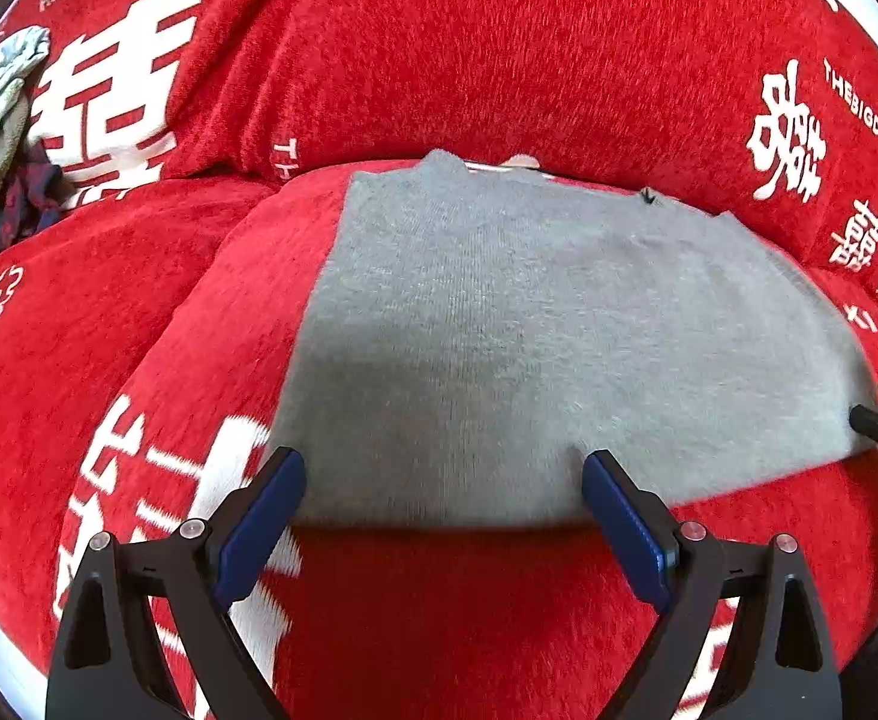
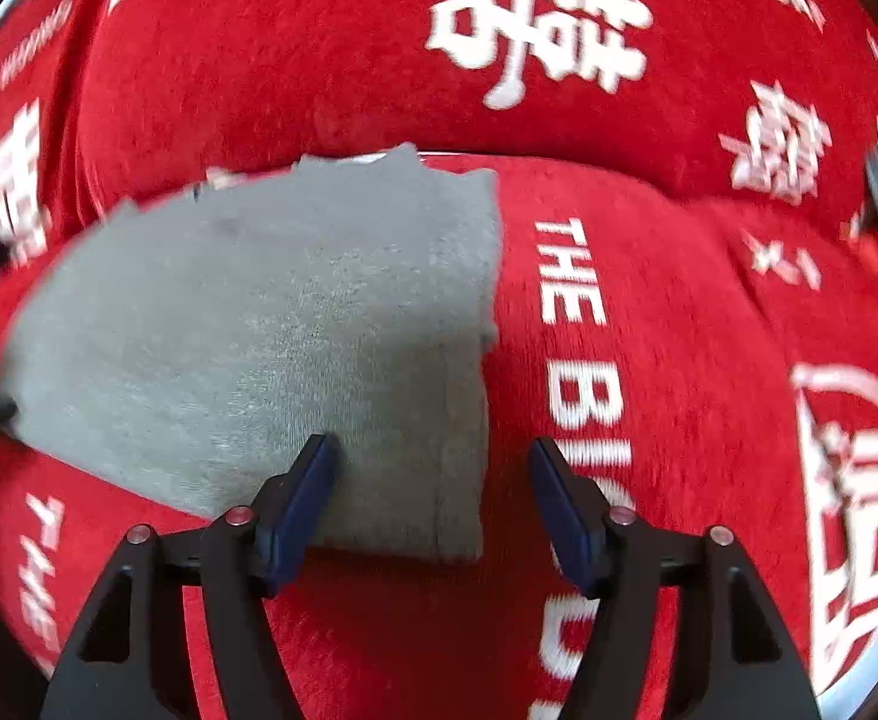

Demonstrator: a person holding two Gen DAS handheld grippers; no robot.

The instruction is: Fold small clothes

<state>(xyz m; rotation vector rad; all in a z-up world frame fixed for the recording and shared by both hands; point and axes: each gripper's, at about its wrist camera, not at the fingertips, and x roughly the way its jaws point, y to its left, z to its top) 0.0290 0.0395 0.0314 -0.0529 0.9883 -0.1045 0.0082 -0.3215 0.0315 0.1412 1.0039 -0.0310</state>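
Lying flat on the red sofa cover (image 1: 499,60), the grey sweater (image 1: 529,330) looks already folded narrow, a final fold probably left; the left gripper (image 1: 444,483) hangs wide open, empty, at its near hem. Right view: right gripper (image 2: 433,468) agape, empty, straddling the sweater's near right corner.

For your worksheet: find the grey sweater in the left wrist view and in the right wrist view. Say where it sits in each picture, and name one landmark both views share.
Left wrist: the grey sweater fills the centre, reaching the right edge.
Right wrist: the sweater lies left of centre, its near edge by the right gripper.
Shared landmark: the red sofa cover with white characters.
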